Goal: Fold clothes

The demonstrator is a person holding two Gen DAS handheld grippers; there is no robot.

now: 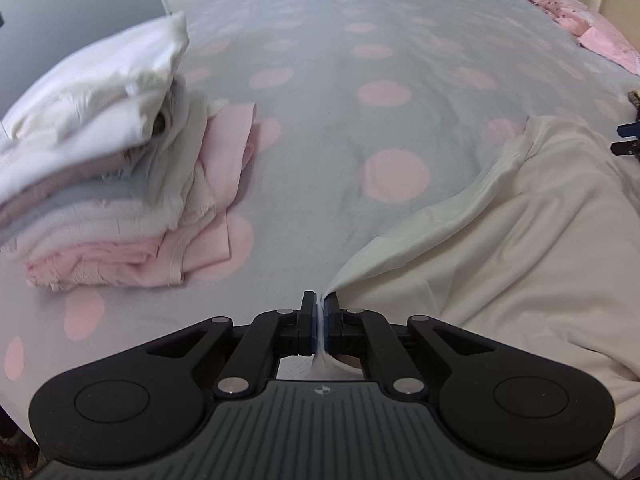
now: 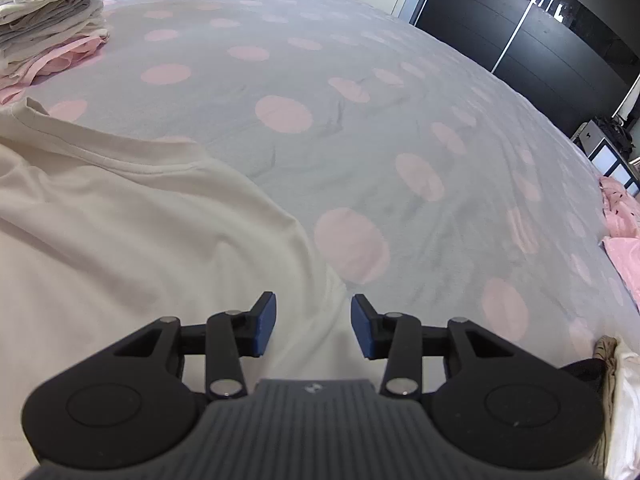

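Note:
A cream garment (image 1: 500, 232) lies spread on the grey bed cover with pink dots (image 1: 320, 60). My left gripper (image 1: 319, 308) is shut on a corner of this garment, and the pinched cloth rises from the cover into the jaws. In the right wrist view the same cream garment (image 2: 140, 232) fills the lower left. My right gripper (image 2: 313, 320) hovers over the garment's right edge, jaws apart, nothing pressed between the blue pads (image 2: 266, 320). The tips of the right gripper (image 1: 628, 138) show at the right border of the left wrist view.
A stack of folded white, grey and pink clothes (image 1: 100, 184) sits on the cover to the left, also seen far left (image 2: 52, 28). Pink bedding (image 1: 584, 28) lies at the far right edge. More clothes (image 2: 618, 392) sit at the near right. Dark wardrobe doors (image 2: 520, 28) stand beyond the bed.

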